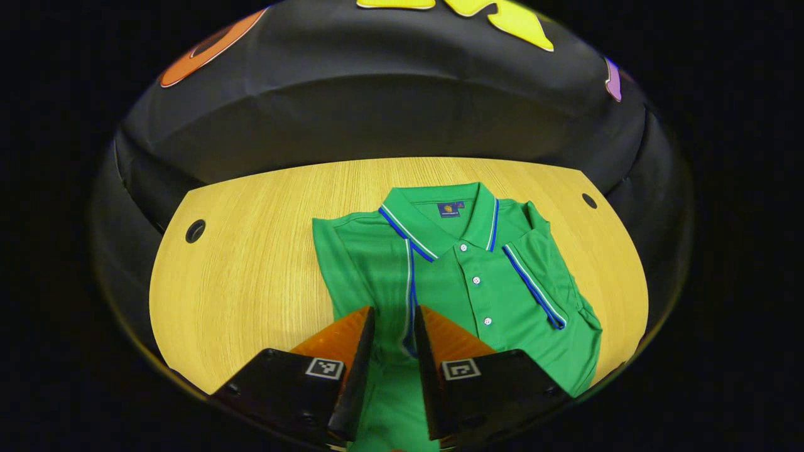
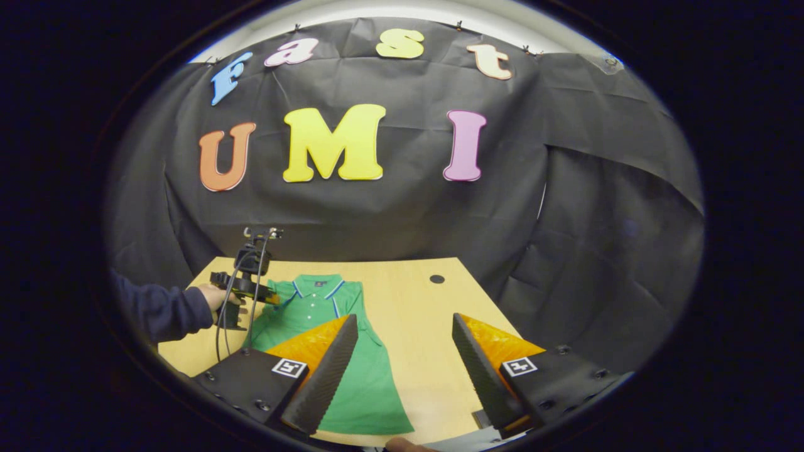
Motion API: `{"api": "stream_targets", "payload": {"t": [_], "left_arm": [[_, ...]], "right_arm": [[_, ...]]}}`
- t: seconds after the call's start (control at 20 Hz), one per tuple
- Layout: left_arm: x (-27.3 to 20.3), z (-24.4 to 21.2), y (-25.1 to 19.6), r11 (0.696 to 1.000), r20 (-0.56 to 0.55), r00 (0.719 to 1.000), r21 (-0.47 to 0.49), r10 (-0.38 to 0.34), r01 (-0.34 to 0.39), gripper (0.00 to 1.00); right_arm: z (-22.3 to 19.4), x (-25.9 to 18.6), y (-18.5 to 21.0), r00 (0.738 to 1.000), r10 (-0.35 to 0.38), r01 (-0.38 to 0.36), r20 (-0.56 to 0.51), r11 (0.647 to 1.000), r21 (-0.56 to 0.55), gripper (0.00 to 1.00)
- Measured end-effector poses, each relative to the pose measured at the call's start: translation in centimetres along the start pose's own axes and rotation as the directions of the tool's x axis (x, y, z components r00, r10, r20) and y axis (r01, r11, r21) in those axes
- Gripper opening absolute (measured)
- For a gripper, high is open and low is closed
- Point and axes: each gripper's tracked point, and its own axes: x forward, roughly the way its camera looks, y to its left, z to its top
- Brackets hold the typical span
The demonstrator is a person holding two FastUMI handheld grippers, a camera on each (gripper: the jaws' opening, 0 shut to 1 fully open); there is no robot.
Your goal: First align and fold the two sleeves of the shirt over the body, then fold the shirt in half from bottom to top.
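Green knit is caught in the narrow gap of the left gripper (image 1: 394,326): in the left gripper view the striped cuff edge of the left sleeve (image 1: 409,295) runs down between the two fingers, which stand close together on either side of it. Whether both fingers actually press on the cloth cannot be told, though the hold looks like a pinch kept so that the sleeve can be laid straight along the body. The right sleeve (image 1: 534,282) is already seen folded inward, its trimmed cuff lying slantwise across the chest beside the button placket. The left sleeve is judged to be at the point of being set down or released, so the sleeve stage appears nearly done and the bottom-to-top fold is not yet made.

The right gripper (image 2: 405,351) is held with its jaws wide apart, nothing between them, raised above the near edge of the wooden table (image 2: 433,326) and off to the side of the garment; it is probably kept clear while the other side is finished.

The shirt (image 2: 352,370) lies flat on the table, front up. Its long axis runs from the near edge toward the booth wall, with the collar (image 1: 440,216) pointing away and the hem toward the person, whose sleeve (image 2: 160,311) is seen behind the left gripper.
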Motion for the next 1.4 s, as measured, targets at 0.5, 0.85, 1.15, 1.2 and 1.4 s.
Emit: {"api": "stream_targets", "payload": {"t": [0.5,0.85,1.15,1.2,1.4], "left_arm": [[-8.1,-6.1,2.6,0.988,-0.008,0.998,-0.142,0.067,-0.068,0.98],[-12.5,-15.6,2.7,0.964,-0.113,0.992,-0.252,0.06,-0.087,0.98],[-16.0,-23.8,2.1,0.961,-0.235,0.971,-0.258,0.034,-0.096,0.98],[-16.6,-25.2,2.1,0.96,-0.259,0.965,-0.26,0.034,-0.104,1.0],[-18.8,-28.7,1.8,0.967,-0.343,0.939,-0.229,0.027,-0.112,0.98]], "right_arm": [[-4.8,2.5,2.1,0.984,0.111,-0.111,-0.14,0.994,0.008,0.97],[-12.6,4.3,2.0,0.928,0.117,-0.124,-0.355,0.992,0.002,0.94],[-21.7,4.7,-0.1,0.838,0.056,-0.113,-0.543,0.991,-0.073,0.97],[-23.3,4.4,-0.4,0.815,0.049,-0.116,-0.578,0.99,-0.079,0.96],[-27.4,3.6,-1.2,0.735,0.022,-0.118,-0.678,0.988,-0.096,0.97]]}}
